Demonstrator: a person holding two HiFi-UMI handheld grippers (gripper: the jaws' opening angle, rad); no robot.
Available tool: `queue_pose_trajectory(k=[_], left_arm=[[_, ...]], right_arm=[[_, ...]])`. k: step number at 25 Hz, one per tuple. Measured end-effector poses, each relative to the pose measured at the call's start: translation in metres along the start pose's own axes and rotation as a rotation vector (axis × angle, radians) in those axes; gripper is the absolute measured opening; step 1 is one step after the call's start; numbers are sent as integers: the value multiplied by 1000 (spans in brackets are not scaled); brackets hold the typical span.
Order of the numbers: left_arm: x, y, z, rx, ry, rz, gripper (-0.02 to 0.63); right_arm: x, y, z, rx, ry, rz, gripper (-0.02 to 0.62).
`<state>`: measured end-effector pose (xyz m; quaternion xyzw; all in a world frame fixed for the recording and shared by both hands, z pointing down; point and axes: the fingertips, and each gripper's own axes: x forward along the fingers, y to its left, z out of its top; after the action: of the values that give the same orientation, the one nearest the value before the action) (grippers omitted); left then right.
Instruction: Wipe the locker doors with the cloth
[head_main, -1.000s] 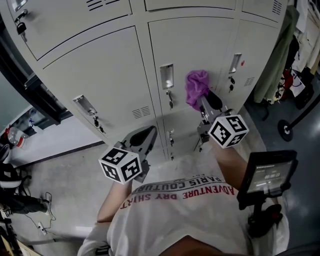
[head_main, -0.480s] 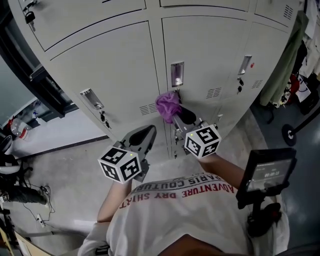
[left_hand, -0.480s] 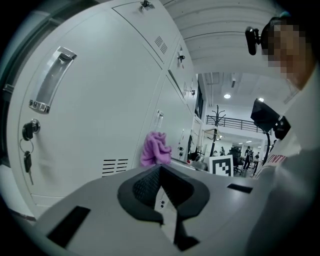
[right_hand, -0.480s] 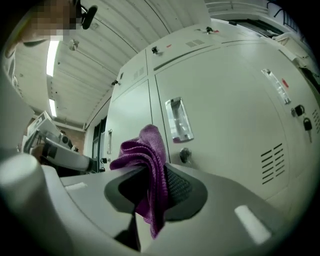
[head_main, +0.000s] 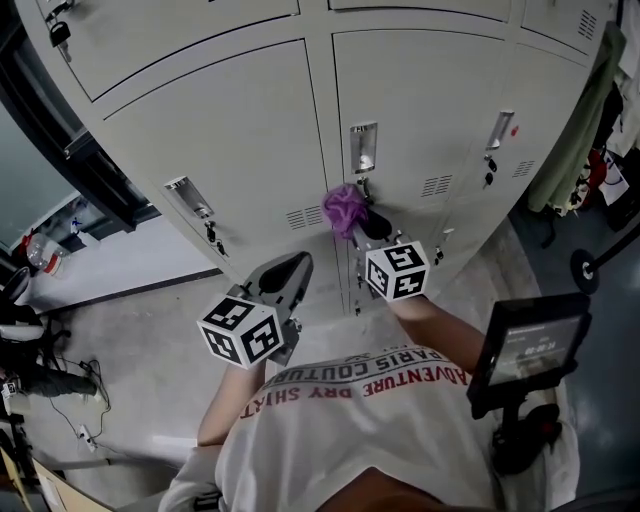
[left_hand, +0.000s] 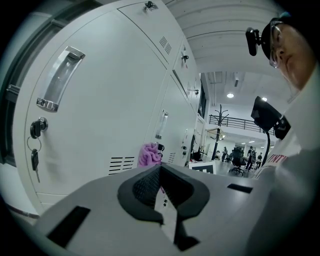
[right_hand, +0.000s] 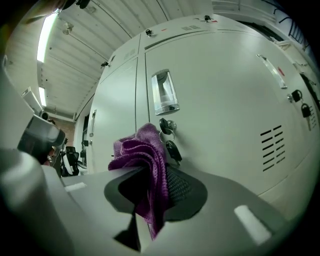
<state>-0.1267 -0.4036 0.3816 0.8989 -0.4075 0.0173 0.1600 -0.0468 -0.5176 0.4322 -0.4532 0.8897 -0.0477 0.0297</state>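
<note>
Pale grey locker doors (head_main: 240, 130) fill the upper head view. My right gripper (head_main: 362, 230) is shut on a bunched purple cloth (head_main: 345, 209). The cloth presses against the middle door (head_main: 420, 110), just below its recessed handle (head_main: 364, 147) and beside the hanging keys. In the right gripper view the cloth (right_hand: 142, 152) sticks out from between the jaws of my right gripper (right_hand: 155, 192), next to the keys (right_hand: 170, 139). My left gripper (head_main: 290, 270) hangs lower left, shut and holding nothing, a little off the doors. From the left gripper view the cloth (left_hand: 149, 154) shows beyond my left gripper (left_hand: 162, 192).
A dark screen on a stand (head_main: 528, 345) is at my lower right. Hanging clothes (head_main: 575, 130) and a black wheeled stand base (head_main: 598, 262) flank the lockers' right end. Cables and gear (head_main: 35, 375) lie on the floor at left. The left door has its own handle and key (head_main: 190, 200).
My right gripper has dragged the cloth left and down across the middle door, from right of the handle to just below it. The left gripper has stayed put.
</note>
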Motion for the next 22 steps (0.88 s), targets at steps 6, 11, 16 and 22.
queue_pose_trajectory(k=[6, 11, 16, 22], left_arm=[[5, 1, 2, 2, -5, -8, 0], [11, -5, 1, 4, -1, -31, 0], [14, -5, 1, 1, -1, -40, 0], [19, -9, -2, 2, 10, -54, 0]], right_arm=[[-4, -15, 2, -18, 2, -9, 73], [-14, -37, 5, -25, -3, -56, 74], [-26, -60, 8, -59, -7, -111, 74], [-50, -113, 14, 17, -41, -233, 74]])
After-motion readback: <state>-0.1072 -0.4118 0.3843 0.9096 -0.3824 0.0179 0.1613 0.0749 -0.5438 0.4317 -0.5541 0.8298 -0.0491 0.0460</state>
